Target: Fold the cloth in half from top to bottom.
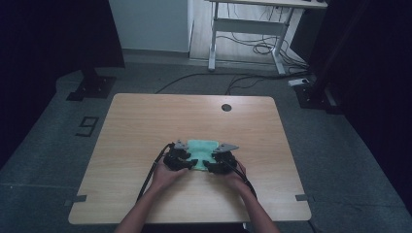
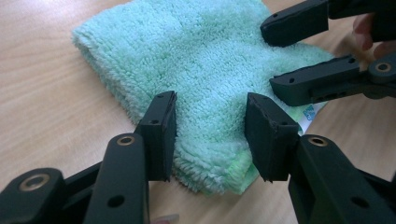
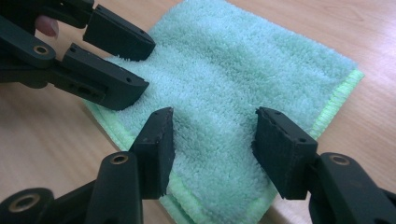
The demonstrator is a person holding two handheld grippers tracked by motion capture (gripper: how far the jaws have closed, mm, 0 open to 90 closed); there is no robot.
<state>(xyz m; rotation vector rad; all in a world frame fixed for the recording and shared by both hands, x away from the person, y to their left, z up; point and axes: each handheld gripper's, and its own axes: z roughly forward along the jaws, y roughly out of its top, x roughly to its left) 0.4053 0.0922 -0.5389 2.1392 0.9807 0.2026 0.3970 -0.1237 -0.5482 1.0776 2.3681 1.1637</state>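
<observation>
A folded mint-green towel lies flat on the wooden table, a little toward the near side of its middle. My left gripper is at the towel's near left corner and my right gripper at its near right corner, tips pointing toward each other. In the left gripper view the towel runs under my left gripper, whose jaws stand apart over a corner. In the right gripper view my right gripper is open above the towel and its stitched edge. Neither pair of pads presses the cloth.
A dark round cable hole sits near the table's far edge. Beyond the table stand a white desk frame with loose cables on the floor and a black stand base at the left. A white label peeks from under the towel.
</observation>
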